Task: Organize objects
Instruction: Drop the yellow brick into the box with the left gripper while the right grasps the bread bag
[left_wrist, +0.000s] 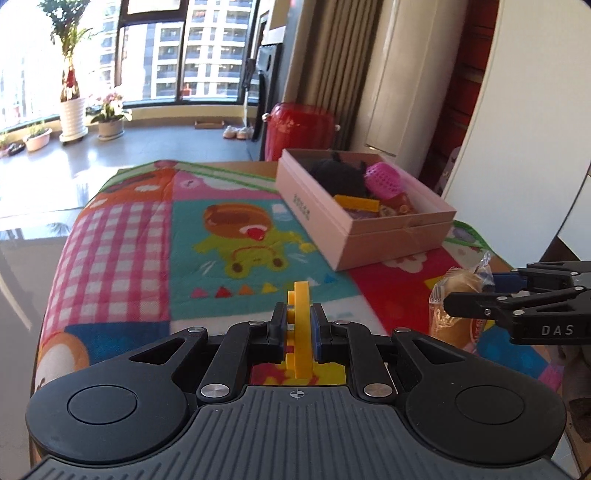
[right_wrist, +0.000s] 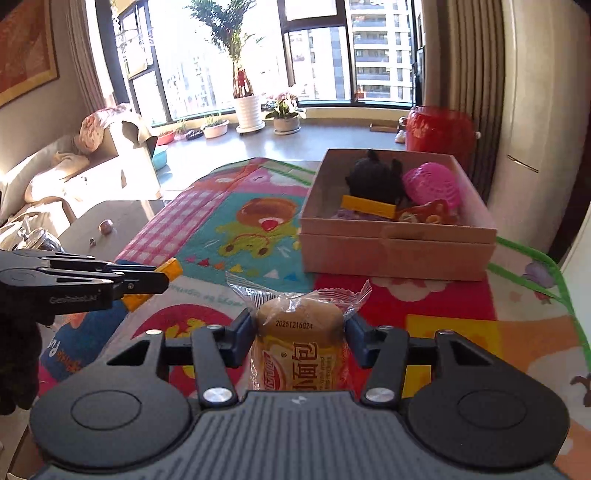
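Carry step: left gripper (left_wrist: 299, 325) jaws clamp a yellow plastic block (left_wrist: 300, 332); right gripper (right_wrist: 300, 332) jaws grip a wrapped bread bun (right_wrist: 300, 343). Next, likely: pink cardboard box (right_wrist: 395, 254) ahead; lift over its rim, release.

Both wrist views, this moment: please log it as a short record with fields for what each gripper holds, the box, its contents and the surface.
left gripper: jaws shut on yellow plastic toy block
right gripper: jaws shut on wrapped bread bun in clear plastic
container: open pink cardboard box, ahead of both grippers
box contents: black plush toy, pink mesh ball, flat yellow plastic bar, red snack packet
surface: colourful cartoon-print cloth under everything
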